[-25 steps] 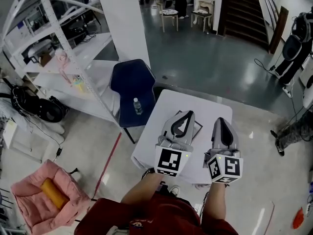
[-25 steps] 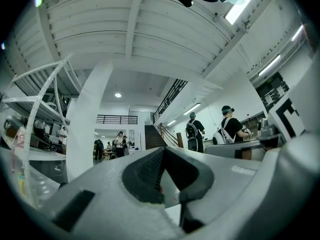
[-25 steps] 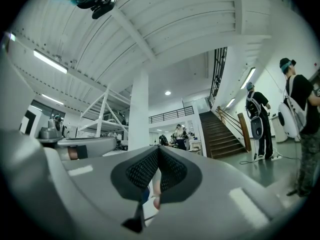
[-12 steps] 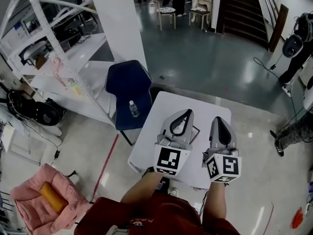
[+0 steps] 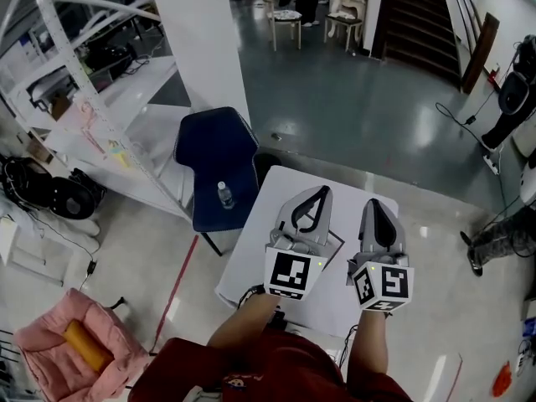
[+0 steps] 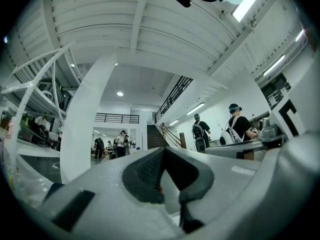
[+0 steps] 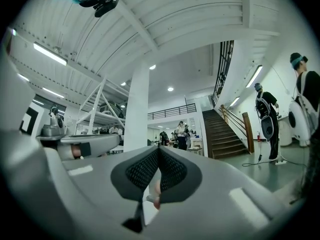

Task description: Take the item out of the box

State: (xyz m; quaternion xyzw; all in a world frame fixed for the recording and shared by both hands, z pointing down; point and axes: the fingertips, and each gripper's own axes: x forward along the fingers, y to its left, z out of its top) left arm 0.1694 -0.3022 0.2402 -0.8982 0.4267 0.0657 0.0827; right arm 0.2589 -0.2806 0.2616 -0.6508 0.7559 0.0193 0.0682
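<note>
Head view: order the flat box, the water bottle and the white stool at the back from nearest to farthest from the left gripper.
1. flat box: on the table, just below the left gripper.
2. water bottle: on the blue chair, left of the table.
3. white stool: far across the floor, at the top of the picture.

Both hands are out in front, side by side and pretty much parallel. The left gripper (image 5: 321, 193) has its jaw tips pressed together, and the right gripper (image 5: 373, 205) is closed up tight too. Both point forward, roughly level, with bare forearms (image 5: 244, 326) straight behind the marker cubes (image 5: 292, 276).
</note>
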